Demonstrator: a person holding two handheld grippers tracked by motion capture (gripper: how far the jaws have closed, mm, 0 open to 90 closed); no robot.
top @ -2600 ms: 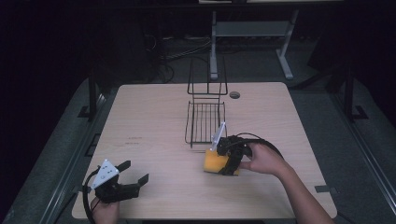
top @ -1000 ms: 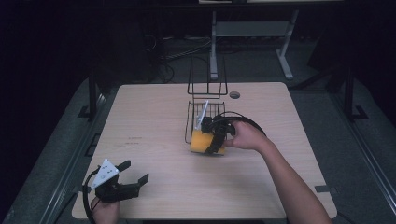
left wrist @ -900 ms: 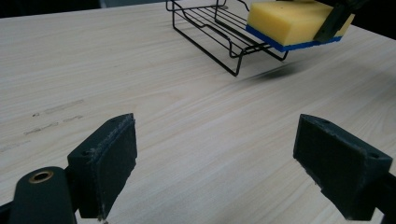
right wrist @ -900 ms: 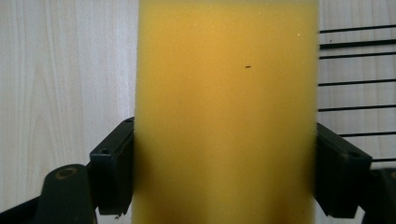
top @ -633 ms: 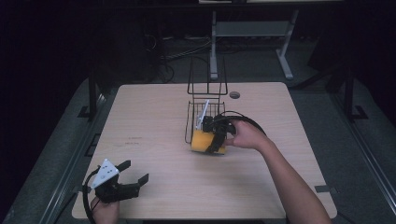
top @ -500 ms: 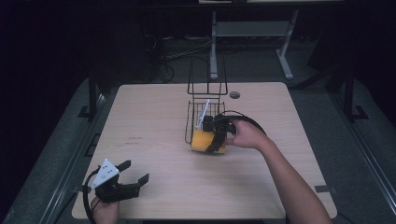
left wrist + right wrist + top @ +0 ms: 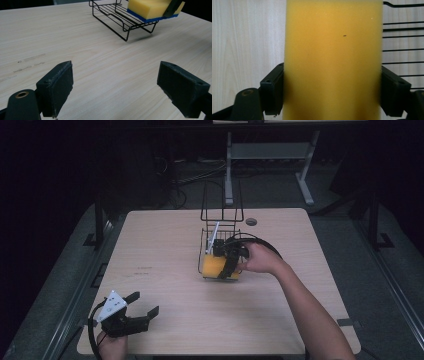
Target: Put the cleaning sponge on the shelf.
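Near-left corner of the worktop (image 7: 165, 250): left gripper (image 7: 142, 311) parked, jaws wide apart with nothing between them, same spot as 2.6 s ago. No role in the move so far.

Mid-worktop: right gripper (image 7: 229, 263) is clamped on the sponge (image 7: 216, 266), one pad on each side, yellow face up and blue layer underneath per the left gripper view (image 7: 150, 8). 2.6 s ago the sponge was nearer and further right, out over bare wood. It has since travelled left and away, and in the last second the position barely changed, so the transport looks done.

Sponge now sits over the near end of the wire rack (image 7: 218, 234). Left gripper view shows its underside at about the level of the rack's front wires, hanging past the near edge. Cannot tell if it is touching or just above. Right gripper view shows rack wires (image 7: 402, 37) on one side and bare wood on the other, so it is only partly over the tray.

My read: placement phase. Wants a nudge further over the tray, lower, then release. Releasing now risks the sponge tipping off the near edge.

Far side: rack's upright loop, floor frame beyond.
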